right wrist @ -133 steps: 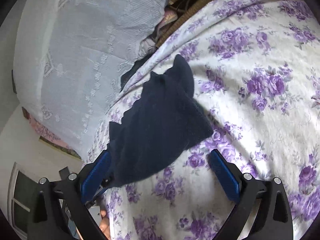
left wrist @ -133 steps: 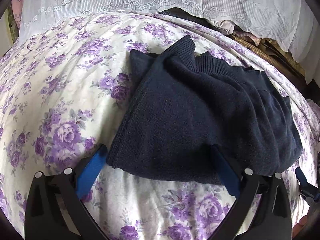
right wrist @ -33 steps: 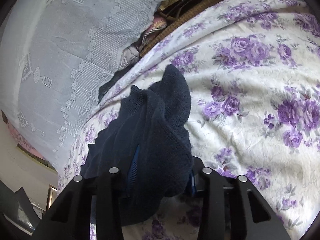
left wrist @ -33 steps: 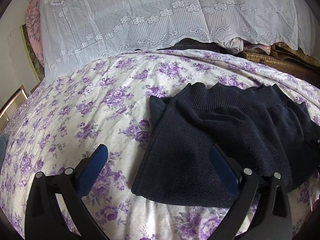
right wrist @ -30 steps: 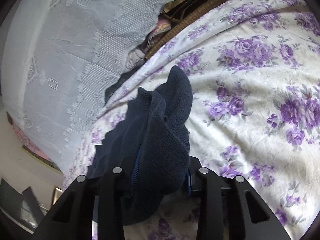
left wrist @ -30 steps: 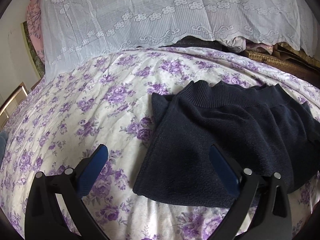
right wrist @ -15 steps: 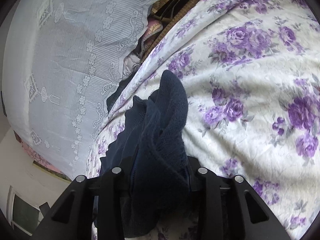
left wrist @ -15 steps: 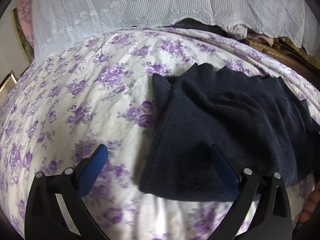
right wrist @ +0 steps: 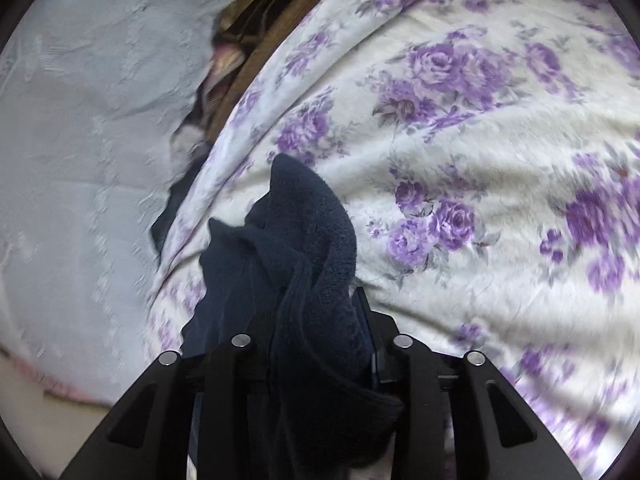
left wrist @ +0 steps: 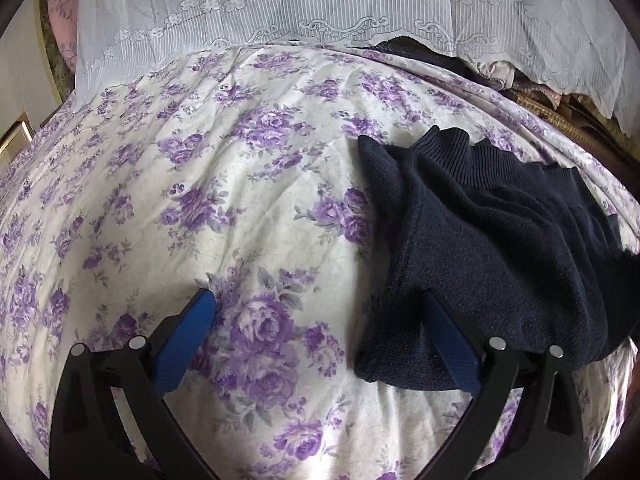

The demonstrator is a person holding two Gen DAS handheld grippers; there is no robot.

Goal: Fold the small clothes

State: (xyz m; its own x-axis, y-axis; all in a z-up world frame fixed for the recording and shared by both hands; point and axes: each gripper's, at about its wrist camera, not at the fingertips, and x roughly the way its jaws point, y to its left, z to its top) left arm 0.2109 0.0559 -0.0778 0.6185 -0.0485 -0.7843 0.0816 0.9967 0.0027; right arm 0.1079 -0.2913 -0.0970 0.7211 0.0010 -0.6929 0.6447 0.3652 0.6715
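White lace curtain [left wrist: 320, 4] hangs behind a cream bedspread [left wrist: 200, 200] printed with purple roses, softly creased. On it lies a navy knitted garment [left wrist: 500, 248], fuzzy, with a ribbed waistband, partly folded. Left gripper [left wrist: 316, 320] stands wide apart and empty, its right blue pad [left wrist: 448, 344] against the garment's near edge. Right gripper [right wrist: 316, 320] is clenched on a bunched fold of that garment, lifting it.

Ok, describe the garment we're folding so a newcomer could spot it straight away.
Look at the bed's cream bedspread printed with purple roses, below the white lace curtain. On it lies the dark navy knit garment, the only plain, dark item, with a ribbed band along its far edge; the right gripper is shut on one end.
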